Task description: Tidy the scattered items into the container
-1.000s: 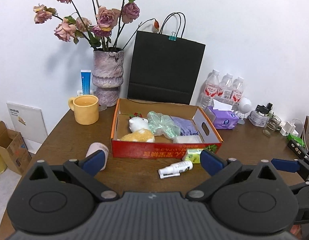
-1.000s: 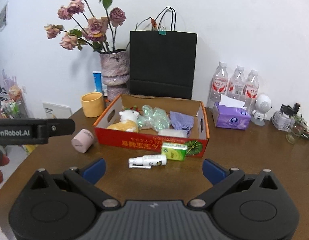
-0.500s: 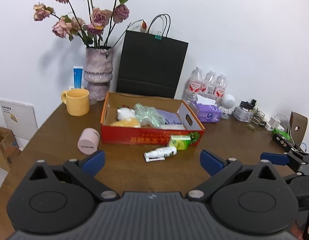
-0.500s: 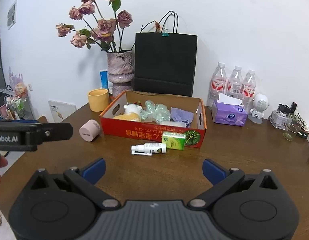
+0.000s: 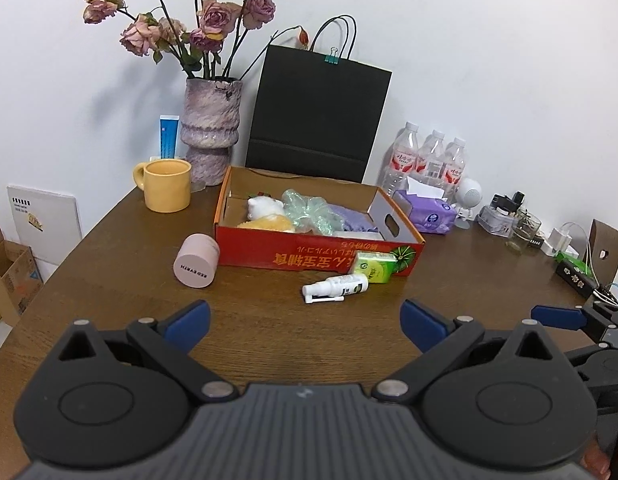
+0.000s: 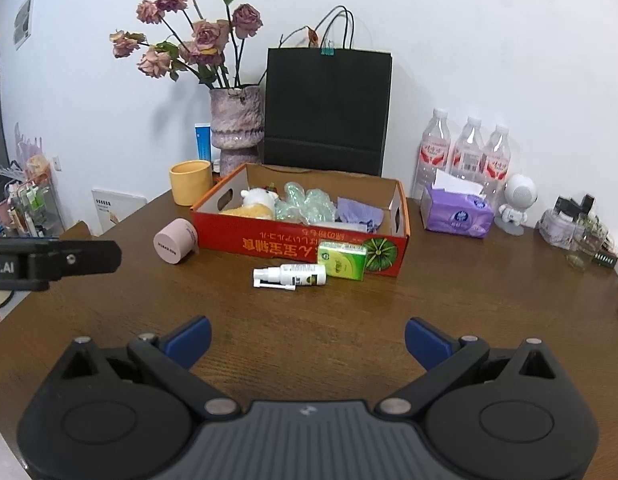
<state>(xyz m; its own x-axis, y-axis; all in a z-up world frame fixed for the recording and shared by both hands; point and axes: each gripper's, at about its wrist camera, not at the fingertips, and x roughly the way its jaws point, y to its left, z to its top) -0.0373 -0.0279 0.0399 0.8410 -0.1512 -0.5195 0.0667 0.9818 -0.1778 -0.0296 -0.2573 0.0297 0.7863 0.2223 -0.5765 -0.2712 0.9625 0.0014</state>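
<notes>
Both tools spread wide, holding nothing: left tool and right tool low over the near part of the brown tabletop. Lots of bare wood between the tools and the things ahead.

Red box in the middle of the tabletop, top open, already part full of soft things. Upside-down yellow writing along its front wall, too hard to read, with a green pumpkin picture at the right corner.

Three things lying outside the box:
- Pink jar on its side, just left of the box, "RED EARTH" on its end in the left view.
- White spray bottle flat on the wood, just in front of the box, label too small to read.
- Green pack touching the box front, next to the spray bottle.

Left edge of the tabletop close beside the jar. Yellow mug, vase and black bag along the back by the wall. Purple tissues and water bottles off to the right. "oot.AI" on the black part at the left of the right view.
</notes>
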